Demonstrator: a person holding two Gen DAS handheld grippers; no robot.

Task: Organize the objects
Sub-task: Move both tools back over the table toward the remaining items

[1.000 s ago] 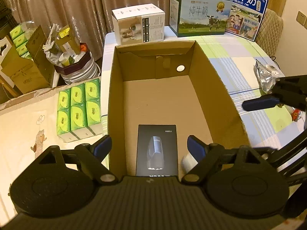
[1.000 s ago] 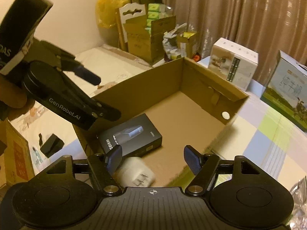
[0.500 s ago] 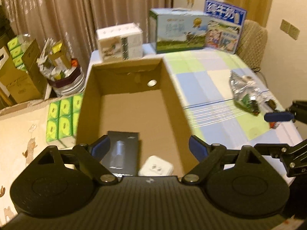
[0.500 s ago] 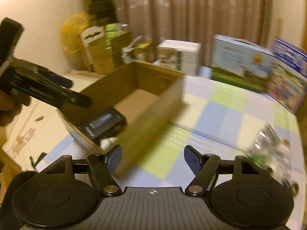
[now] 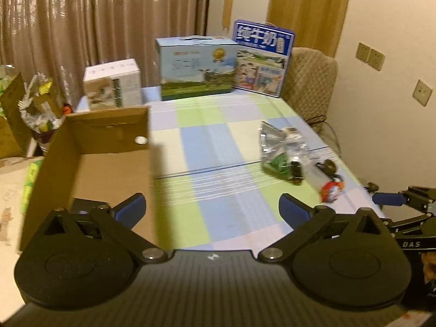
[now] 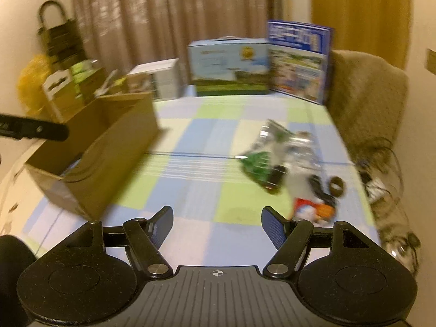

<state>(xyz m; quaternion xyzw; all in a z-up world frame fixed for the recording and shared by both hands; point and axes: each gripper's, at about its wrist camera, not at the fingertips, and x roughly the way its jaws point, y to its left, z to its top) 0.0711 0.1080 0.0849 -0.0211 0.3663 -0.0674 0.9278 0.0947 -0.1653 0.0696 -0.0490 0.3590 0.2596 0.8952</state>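
Note:
The open cardboard box (image 5: 90, 163) stands on the left of the checked tablecloth (image 5: 212, 147); its contents are hidden from here. A crumpled silver and green bag (image 5: 278, 147) lies to the right, with a black ring (image 5: 327, 164) and a small red toy (image 5: 331, 190) beside it. My left gripper (image 5: 212, 207) is open and empty above the cloth, right of the box. My right gripper (image 6: 218, 219) is open and empty too, just short of the red toy (image 6: 313, 209) and the bag (image 6: 272, 150). The right wrist view is blurred.
Two milk cartons (image 5: 196, 68) (image 5: 264, 57) and a white box (image 5: 114, 87) line the table's far edge. A padded chair (image 6: 368, 95) stands at the far right, with cables on the right edge. Cartons and clutter (image 6: 68, 87) sit left of the table.
Both views have swung right, away from the box's inside and toward the bag and small items. The black box and white plug in the box are out of sight. Both grippers stayed open.

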